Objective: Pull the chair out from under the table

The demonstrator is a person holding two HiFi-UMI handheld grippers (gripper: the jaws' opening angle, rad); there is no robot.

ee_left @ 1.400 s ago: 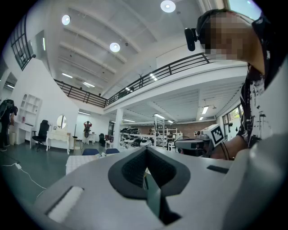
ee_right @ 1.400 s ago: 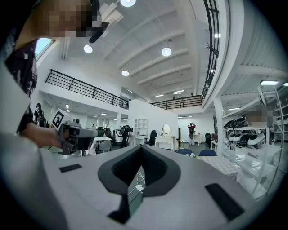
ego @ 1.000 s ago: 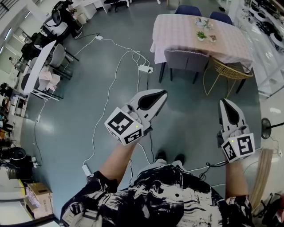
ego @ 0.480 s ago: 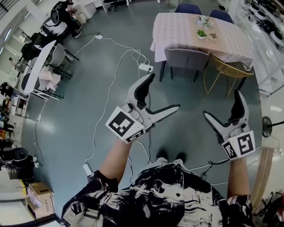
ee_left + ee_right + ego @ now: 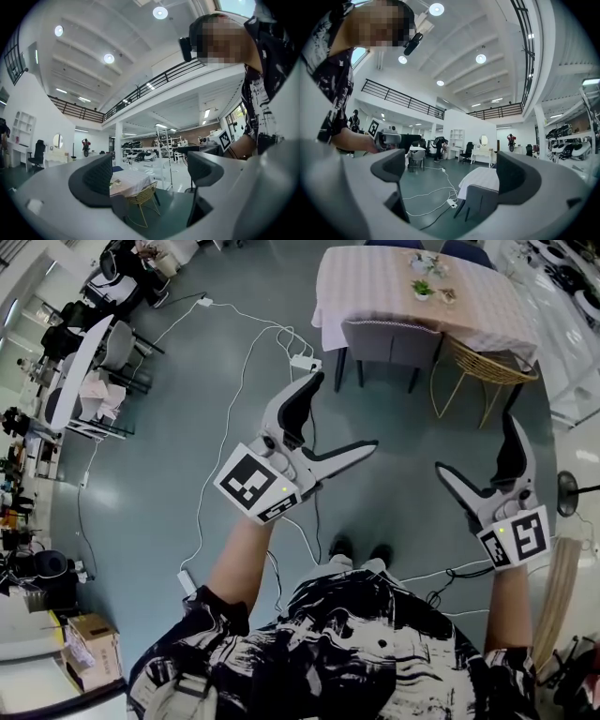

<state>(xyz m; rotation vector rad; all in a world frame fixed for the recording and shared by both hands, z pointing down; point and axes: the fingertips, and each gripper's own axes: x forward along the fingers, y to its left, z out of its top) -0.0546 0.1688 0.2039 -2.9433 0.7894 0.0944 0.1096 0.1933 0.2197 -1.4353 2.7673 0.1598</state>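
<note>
Since a second ago: both tools have gone from pressed together to spread wide, and both have stayed spread over the last half second.

Left tool (image 5: 344,412): jaws fully apart and nothing between the pads. In the left gripper view (image 5: 150,173) only the far room shows through the gap. It is held out in front of me over the bare floor (image 5: 187,456).

Right tool (image 5: 475,443): jaws likewise wide apart and empty, and the right gripper view (image 5: 452,171) confirms this. It is level with the left one, at my right side.

Grey chair (image 5: 384,338): at the near long edge of the surface (image 5: 375,287), with its back toward me. Its seat appears tucked under the cloth edge, though the steep head view does not show how far. It is well apart from both tools. In the right gripper view it sits low between the jaws (image 5: 480,201), far off.

Also noted:
- A wire chair (image 5: 487,371) stands just beside the grey one, at the near right corner.
- A potted plant (image 5: 422,289) is on the cloth.
- White cables (image 5: 234,399) run across the floor to a power strip (image 5: 305,362) near the surface's left leg.
</note>
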